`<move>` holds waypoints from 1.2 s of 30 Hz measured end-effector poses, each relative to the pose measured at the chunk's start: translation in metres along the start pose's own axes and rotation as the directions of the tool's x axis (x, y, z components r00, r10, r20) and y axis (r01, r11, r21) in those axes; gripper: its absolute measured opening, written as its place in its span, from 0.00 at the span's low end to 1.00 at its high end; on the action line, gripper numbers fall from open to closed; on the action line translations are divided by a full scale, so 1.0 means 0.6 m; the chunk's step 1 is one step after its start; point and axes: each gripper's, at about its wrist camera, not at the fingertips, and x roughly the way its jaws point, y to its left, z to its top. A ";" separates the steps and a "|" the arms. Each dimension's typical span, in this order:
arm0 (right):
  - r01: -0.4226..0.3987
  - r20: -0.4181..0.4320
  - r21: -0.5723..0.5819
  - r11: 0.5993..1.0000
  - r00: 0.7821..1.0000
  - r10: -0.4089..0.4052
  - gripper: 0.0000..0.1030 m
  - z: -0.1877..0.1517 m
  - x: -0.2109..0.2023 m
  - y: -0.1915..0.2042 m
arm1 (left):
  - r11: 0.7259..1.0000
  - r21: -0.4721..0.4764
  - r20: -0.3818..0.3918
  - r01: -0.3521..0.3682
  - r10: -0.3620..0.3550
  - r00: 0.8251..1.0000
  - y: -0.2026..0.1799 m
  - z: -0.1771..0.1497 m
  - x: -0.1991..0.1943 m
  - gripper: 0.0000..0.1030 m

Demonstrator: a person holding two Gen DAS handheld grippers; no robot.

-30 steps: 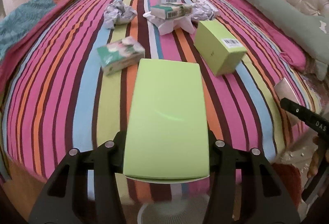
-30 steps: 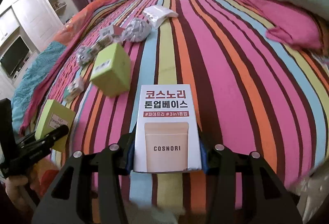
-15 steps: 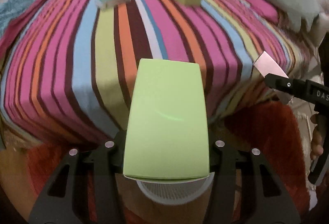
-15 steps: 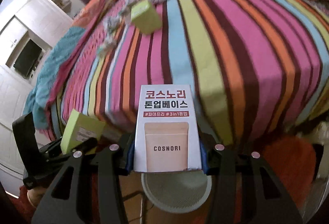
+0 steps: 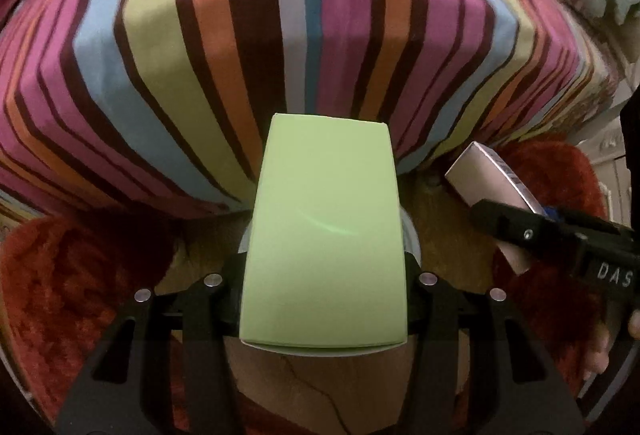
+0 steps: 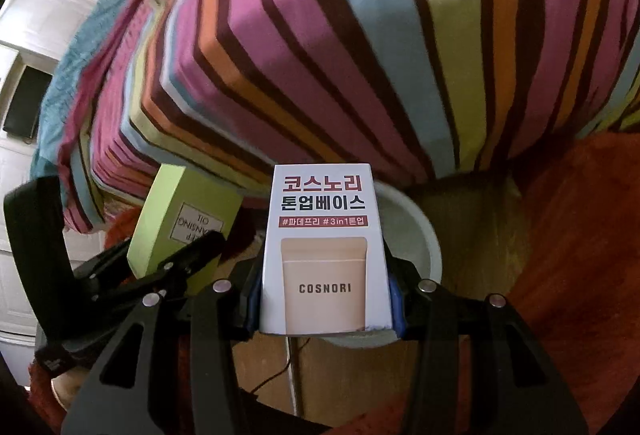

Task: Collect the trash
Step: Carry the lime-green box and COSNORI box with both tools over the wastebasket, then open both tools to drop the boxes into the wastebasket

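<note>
The right gripper [image 6: 326, 299] clamps a white box [image 6: 325, 255] reading "COSNORI" above a white bin [image 6: 416, 231]; the left gripper [image 5: 324, 287] clamps a plain green box [image 5: 324, 235]. Behind: a striped bedspread [image 5: 280, 35] and red rug [image 5: 72, 283].

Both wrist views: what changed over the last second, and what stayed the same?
Both grippers pulled back off the striped bed and tilted down toward the floor, so the white bin now shows beneath the boxes. The trash left on the bed has slipped out of the left view. Unchanged: the left gripper still clamps the green box, and the right gripper still clamps the white Cosnori box.
</note>
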 end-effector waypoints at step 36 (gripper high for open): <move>0.140 -0.367 0.333 0.932 0.930 -0.009 0.90 0.019 0.215 -0.083 | 0.975 -0.187 -0.455 -0.123 0.025 0.890 0.068 -0.016 0.240 0.81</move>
